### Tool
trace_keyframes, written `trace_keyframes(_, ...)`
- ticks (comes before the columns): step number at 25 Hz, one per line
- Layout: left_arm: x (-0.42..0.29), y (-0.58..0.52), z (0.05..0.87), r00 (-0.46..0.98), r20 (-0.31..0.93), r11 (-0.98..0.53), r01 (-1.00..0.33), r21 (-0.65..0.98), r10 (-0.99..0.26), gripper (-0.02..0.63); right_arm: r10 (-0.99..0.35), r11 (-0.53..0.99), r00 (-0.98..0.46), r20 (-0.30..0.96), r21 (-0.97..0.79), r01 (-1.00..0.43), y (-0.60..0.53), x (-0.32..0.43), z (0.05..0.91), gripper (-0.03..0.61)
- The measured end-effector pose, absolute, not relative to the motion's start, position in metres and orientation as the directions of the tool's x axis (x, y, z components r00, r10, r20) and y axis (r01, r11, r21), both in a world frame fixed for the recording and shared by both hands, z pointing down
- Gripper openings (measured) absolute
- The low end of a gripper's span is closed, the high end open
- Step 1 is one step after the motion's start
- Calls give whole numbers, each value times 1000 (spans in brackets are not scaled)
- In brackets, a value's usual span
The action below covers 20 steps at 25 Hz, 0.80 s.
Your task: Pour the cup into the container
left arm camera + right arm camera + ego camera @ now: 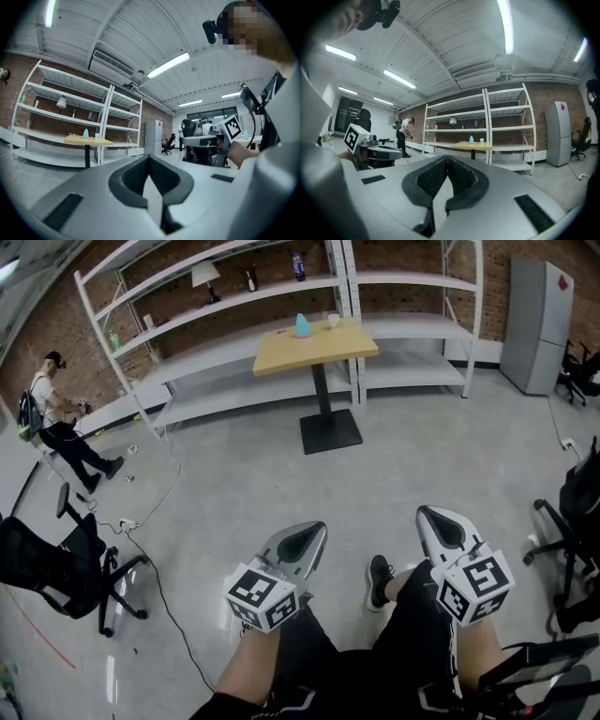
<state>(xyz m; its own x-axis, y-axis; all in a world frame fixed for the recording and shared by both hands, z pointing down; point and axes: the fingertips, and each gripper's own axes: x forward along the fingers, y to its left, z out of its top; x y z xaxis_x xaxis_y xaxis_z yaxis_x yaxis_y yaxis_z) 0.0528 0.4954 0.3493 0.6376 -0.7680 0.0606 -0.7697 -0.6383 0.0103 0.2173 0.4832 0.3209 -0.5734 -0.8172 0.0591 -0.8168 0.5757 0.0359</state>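
A small white cup (333, 321) and a teal container (302, 326) stand on a wooden table (342, 345) far ahead, before the shelves. Both grippers are held level and low in front of me, well short of the table. My left gripper (315, 529) is shut with nothing in it, and so is my right gripper (427, 513). In the left gripper view the shut jaw tips (149, 157) point toward the distant table (75, 140), cup (96, 136) and container (86, 133). The right gripper view shows its closed tips (447, 158) with the cup (482, 140) and container (471, 139) beyond.
White shelving (234, 296) lines the brick wall behind the table. A person (56, 413) stands at far left. Office chairs sit at left (66, 563) and right (572, 521). A grey refrigerator (539, 324) stands at back right, and cables (150, 549) trail over the floor.
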Motion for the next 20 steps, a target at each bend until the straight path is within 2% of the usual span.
trace_keyframes(6,75,414,362,669,88,-670,-742,20,-738,2,-835,548,-547,62,4,-836,413,240,333,2)
trace_keyframes(15,65,311,338,669,94,-674,-737,-41,-737,2,-819,574,-574,14,7,-819,309,222,313,2)
trace_keyframes(20,28,268,336,616,113,-625,-778,-70,-779,2,-791,612,-612,-22,8,-791,245,192,299,2)
